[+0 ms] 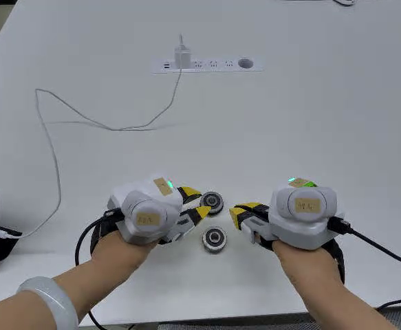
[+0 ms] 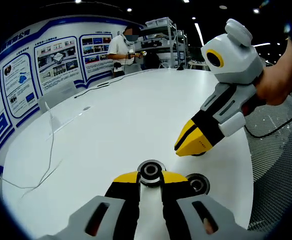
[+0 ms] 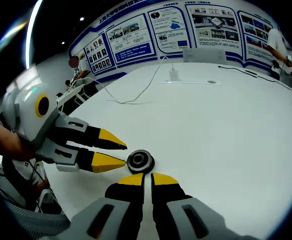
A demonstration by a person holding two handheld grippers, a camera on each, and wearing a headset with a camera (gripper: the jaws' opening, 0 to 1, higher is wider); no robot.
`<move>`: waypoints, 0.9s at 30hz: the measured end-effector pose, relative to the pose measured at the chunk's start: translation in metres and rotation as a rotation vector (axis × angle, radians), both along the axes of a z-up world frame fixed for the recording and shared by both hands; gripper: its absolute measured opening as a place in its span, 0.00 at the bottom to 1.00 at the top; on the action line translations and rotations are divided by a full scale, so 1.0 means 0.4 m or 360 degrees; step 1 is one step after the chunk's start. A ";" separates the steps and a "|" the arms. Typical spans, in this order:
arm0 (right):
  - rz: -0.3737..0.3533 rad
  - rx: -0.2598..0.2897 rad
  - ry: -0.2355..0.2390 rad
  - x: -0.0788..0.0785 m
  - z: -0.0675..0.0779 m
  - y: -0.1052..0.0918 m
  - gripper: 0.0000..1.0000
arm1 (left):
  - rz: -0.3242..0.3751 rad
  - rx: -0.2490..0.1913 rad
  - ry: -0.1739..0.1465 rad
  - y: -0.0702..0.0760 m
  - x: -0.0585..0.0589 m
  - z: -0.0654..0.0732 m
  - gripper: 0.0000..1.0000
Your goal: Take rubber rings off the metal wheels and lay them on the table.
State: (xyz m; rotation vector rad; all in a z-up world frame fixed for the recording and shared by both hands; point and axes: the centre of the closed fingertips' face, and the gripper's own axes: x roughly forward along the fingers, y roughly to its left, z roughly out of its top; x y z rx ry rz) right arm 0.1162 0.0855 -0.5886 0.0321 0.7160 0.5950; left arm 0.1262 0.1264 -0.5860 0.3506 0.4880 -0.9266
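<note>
Flanking a wheel point(image 1: 212, 202), left tongs point(image 1: 194, 203) parted, right tongs point(image 1: 240, 212) closed

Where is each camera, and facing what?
Head view: headset, looking down at the table; left hand, left tool, right hand, right tool.
Left gripper view: left tool, facing a metal wheel at its jaws; right tool shows.
Right gripper view: right tool, facing that wheel past its jaws; left tool shows.
Shared: all three show that wheel.

Head view down, gripper views share wheel point(image 1: 212, 202)
</note>
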 end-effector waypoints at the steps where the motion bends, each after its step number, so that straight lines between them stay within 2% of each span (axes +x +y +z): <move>1: -0.0003 0.0001 0.0004 -0.001 -0.002 0.000 0.07 | 0.0004 0.0000 0.0006 -0.004 0.002 -0.001 0.16; 11: -0.0017 0.0012 0.0015 -0.003 -0.006 -0.003 0.07 | -0.0002 0.0054 0.0029 -0.021 0.019 -0.017 0.15; 27: -0.0061 0.0067 0.0037 0.005 -0.006 -0.005 0.07 | -0.0020 0.0069 0.0072 -0.032 0.021 -0.035 0.15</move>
